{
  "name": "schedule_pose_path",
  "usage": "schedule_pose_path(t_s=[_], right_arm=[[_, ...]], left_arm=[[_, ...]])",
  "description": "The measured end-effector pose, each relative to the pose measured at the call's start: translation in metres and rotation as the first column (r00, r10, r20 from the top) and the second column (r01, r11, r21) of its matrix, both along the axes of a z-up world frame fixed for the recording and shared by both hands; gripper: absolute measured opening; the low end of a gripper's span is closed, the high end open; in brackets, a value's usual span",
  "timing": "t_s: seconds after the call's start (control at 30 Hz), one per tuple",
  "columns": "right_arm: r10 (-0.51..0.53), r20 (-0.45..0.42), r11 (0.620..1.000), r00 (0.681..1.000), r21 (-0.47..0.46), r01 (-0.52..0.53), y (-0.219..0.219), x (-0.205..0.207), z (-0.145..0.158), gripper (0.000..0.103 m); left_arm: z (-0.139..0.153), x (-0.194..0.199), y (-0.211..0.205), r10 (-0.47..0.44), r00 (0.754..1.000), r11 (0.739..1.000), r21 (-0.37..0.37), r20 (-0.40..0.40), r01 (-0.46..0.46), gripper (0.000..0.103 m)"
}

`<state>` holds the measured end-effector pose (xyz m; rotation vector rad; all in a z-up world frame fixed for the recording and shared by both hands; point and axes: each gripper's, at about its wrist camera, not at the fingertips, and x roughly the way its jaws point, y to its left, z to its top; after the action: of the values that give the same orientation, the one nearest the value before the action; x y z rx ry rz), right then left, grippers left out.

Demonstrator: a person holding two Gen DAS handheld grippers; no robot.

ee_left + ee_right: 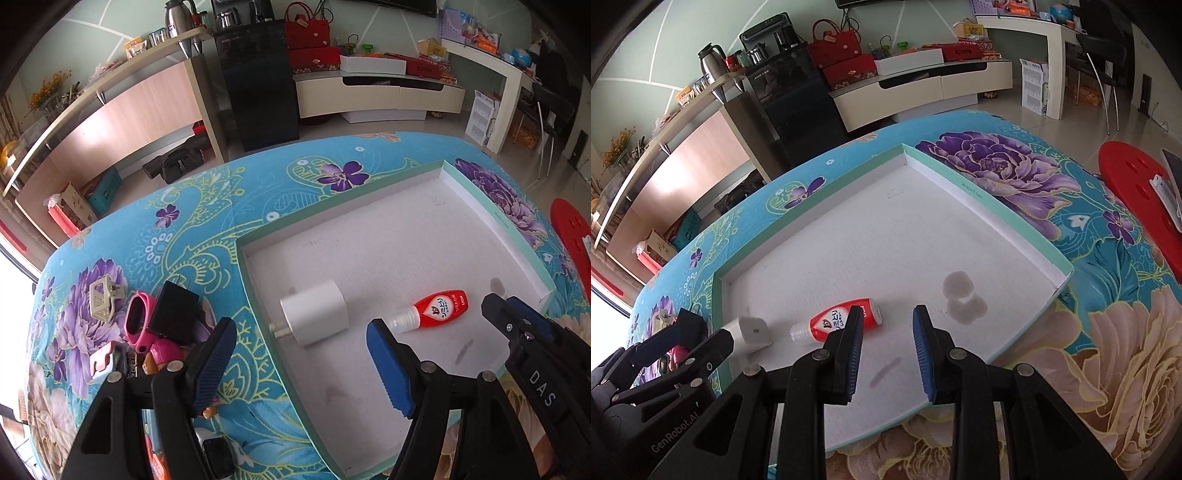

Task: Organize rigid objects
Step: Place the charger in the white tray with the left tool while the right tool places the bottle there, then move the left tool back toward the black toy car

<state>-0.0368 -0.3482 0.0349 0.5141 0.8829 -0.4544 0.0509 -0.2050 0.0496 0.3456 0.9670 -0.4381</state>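
Observation:
A shallow white box lid with mint rim (pixel 461 206) (pixel 1008 206) lies on the flowered cloth. Inside it lie a white charger plug (pixel 316 316) (pixel 753 330) and a small red bottle (pixel 436 309) (pixel 842 320). Left of the box is a pile: black adapter (pixel 173 316), pink watch (pixel 137 320), beige hair clip (pixel 104 297). My left gripper (pixel 301 360) is open and empty above the box's left rim near the plug. My right gripper (pixel 886 350) is open and empty over the box's near part, its left finger just in front of the bottle; it also shows in the left wrist view (pixel 517 325).
A red stool (pixel 1137 184) with a phone on it stands right of the table. More small items (pixel 218 458) lie under my left gripper. Shelves, a black cabinet (pixel 258 92) and a TV bench stand beyond the table's far edge.

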Motion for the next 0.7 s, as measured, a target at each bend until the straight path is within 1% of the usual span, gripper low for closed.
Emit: schedule_pose_path(t_s=[0.07, 0.13, 0.2, 0.27, 0.33, 0.4, 0.47, 0.53, 0.57, 0.6, 0.7], right_arm=[[0.007, -0.007, 1.000, 1.000, 0.001, -0.007, 0.001, 0.002, -0.001, 0.029], [0.013, -0.021, 1.000, 1.000, -0.005, -0.013, 0.003, 0.004, -0.002, 0.033], [0.017, -0.033, 1.000, 0.999, -0.014, -0.018, 0.006, 0.005, -0.003, 0.052], [0.023, -0.035, 1.000, 0.999, -0.017, -0.023, 0.007, 0.006, -0.003, 0.061], [0.023, -0.039, 1.000, 0.999, -0.015, -0.024, 0.008, 0.007, -0.003, 0.065], [0.020, -0.047, 1.000, 0.999, -0.012, -0.021, 0.008, 0.008, -0.005, 0.073], [0.012, -0.054, 1.000, 0.998, -0.007, -0.012, 0.007, 0.008, -0.006, 0.074], [0.002, -0.056, 1.000, 0.998, -0.001, -0.002, 0.006, 0.008, -0.007, 0.078], [-0.002, -0.056, 1.000, 0.998, 0.002, 0.002, 0.006, 0.007, -0.008, 0.084], [-0.003, -0.055, 1.000, 0.998, 0.003, 0.003, 0.006, 0.007, -0.007, 0.086], [0.011, -0.050, 1.000, 0.999, -0.007, -0.012, 0.011, 0.009, -0.004, 0.086]], left_arm=[[0.002, 0.000, 0.006, 0.020, 1.000, 1.000, 0.000, 0.013, -0.021, 0.082], [0.004, 0.002, 0.015, 0.054, 0.998, 0.999, -0.007, 0.025, -0.054, 0.093], [0.006, 0.004, 0.024, 0.089, 0.996, 0.996, -0.017, 0.030, -0.089, 0.099], [0.007, 0.007, 0.031, 0.117, 0.993, 0.993, -0.023, 0.031, -0.116, 0.100], [0.006, 0.009, 0.038, 0.140, 0.990, 0.990, -0.016, 0.034, -0.140, 0.103], [0.004, 0.010, 0.044, 0.163, 0.986, 0.987, -0.001, 0.041, -0.163, 0.103], [0.002, 0.012, 0.050, 0.188, 0.981, 0.982, 0.004, 0.037, -0.188, 0.103], [0.001, 0.013, 0.057, 0.209, 0.978, 0.978, 0.000, 0.027, -0.209, 0.103], [0.000, 0.012, 0.061, 0.218, 0.976, 0.976, -0.001, 0.022, -0.218, 0.103], [0.000, 0.012, 0.065, 0.225, 0.974, 0.974, -0.001, 0.020, -0.225, 0.103], [0.001, 0.009, 0.078, 0.252, 0.967, 0.968, -0.003, 0.022, -0.252, 0.103]])
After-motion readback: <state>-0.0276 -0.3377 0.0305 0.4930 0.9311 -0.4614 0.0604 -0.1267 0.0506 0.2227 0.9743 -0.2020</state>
